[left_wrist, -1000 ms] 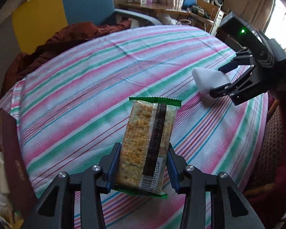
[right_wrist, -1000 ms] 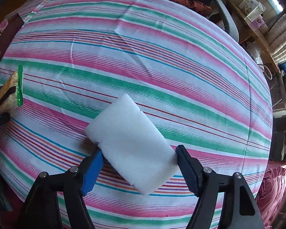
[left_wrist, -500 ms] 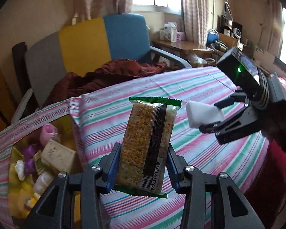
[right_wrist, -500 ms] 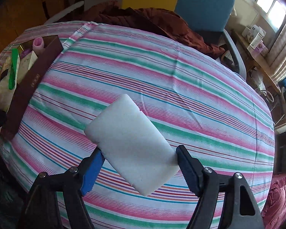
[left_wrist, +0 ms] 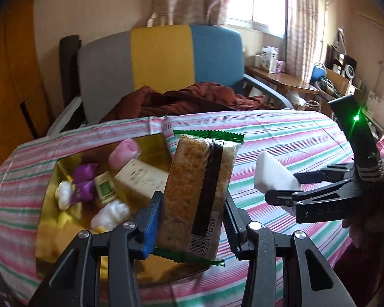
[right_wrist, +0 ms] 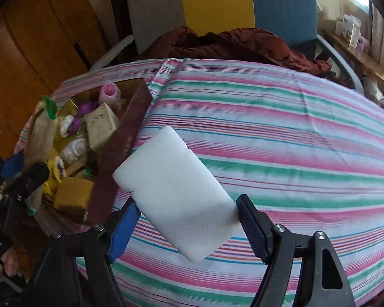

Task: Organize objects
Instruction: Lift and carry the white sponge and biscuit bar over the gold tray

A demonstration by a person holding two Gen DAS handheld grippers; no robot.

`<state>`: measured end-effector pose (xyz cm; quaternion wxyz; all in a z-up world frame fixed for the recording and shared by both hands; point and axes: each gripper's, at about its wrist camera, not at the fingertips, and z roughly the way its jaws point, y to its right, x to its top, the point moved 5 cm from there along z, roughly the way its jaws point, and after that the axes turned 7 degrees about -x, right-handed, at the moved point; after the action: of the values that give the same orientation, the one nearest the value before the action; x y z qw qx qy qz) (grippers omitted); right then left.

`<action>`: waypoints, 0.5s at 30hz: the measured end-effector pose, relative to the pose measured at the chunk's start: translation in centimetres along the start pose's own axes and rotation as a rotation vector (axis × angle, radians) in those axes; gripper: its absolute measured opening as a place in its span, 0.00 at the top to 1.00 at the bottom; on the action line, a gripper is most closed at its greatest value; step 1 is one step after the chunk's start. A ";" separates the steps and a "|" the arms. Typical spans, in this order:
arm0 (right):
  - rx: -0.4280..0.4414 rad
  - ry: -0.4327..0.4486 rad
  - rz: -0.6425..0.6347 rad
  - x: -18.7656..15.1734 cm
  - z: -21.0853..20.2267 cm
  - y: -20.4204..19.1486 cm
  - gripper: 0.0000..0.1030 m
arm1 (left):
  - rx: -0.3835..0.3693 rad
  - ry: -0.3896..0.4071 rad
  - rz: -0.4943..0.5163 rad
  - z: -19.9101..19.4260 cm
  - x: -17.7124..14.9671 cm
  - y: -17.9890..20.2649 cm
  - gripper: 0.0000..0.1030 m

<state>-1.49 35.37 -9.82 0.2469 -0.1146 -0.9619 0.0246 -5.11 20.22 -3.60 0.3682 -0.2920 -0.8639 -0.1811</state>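
Left gripper (left_wrist: 192,220) clamped on cracker packet (left_wrist: 199,192), held upright, in the air over the near edge of the box (left_wrist: 44,230). Right gripper (right_wrist: 189,220) clamped on white foam block (right_wrist: 176,194), held above the striped tablecloth (right_wrist: 281,133), right of the box. Box, gold-lined with dark red wall, holds: beige carton (left_wrist: 140,179), purple-wrapped items (left_wrist: 83,183), white wrapped pieces (left_wrist: 110,215), pink item (left_wrist: 124,151) at far end. Behind the box: chair (left_wrist: 161,56) with red-brown cloth (left_wrist: 192,99).

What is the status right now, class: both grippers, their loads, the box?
Left gripper shut on green-edged cracker packet, above gold-lined box. Right gripper shut on white foam block, over striped tablecloth. Box already crowded with small wrapped items.
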 end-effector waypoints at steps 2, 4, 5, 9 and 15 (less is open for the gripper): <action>0.014 -0.003 0.012 0.0 0.1 -1.2 0.25 | 0.008 -0.002 -0.026 -0.3 -0.7 -1.3 0.56; 0.031 -0.005 0.012 0.0 0.2 -2.2 0.25 | 0.011 -0.004 -0.042 -0.5 -1.2 -2.2 0.56; 0.033 -0.004 0.008 0.0 0.2 -2.8 0.25 | 0.014 -0.006 -0.056 -0.6 -1.6 -2.7 0.56; 0.045 0.017 0.007 0.2 -0.1 -4.6 0.25 | 0.024 -0.005 -0.091 -1.1 -2.6 -4.3 0.56; 0.055 0.028 -0.011 0.4 -0.5 -7.1 0.25 | 0.017 0.030 -0.176 -2.8 -3.3 -7.4 0.56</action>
<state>-3.08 28.59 -8.47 0.2636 -0.1026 -0.9580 0.0478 -6.45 11.86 -4.89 0.3661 -0.2093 -0.8821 -0.2099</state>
